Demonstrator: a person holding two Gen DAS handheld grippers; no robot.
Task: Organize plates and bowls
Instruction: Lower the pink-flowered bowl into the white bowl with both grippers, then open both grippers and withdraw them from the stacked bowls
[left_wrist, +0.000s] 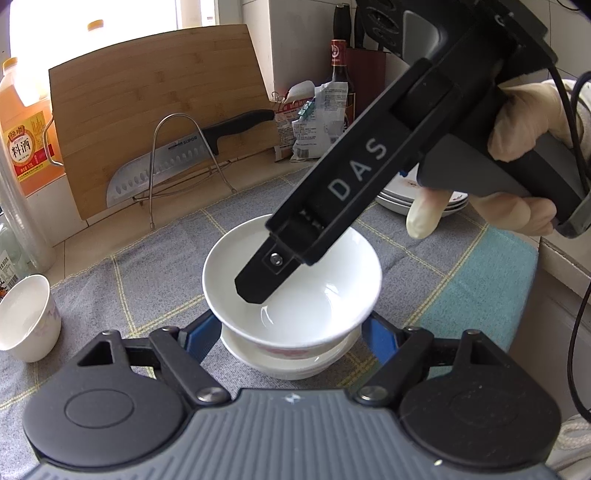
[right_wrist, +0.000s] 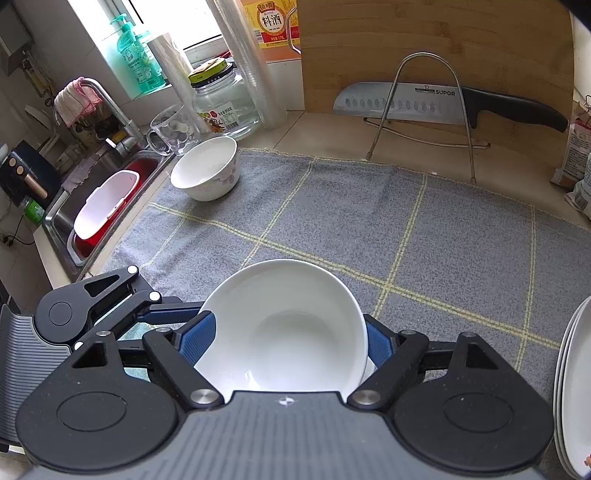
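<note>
**Top bowl sitting in a second bowl, both grippers at it**

The left gripper is spreading its fingers wide around the bowl stack, which is resting mid-cloth on the bench. The right gripper is holding the white bowl between its blue pads. A patterned bowl is standing near the cloth's sink-side corner; stacked plates are lying by the opposite edge.

A grey checked cloth covers the counter, bearing 2 stacked bowls and a lone bowl.
</note>
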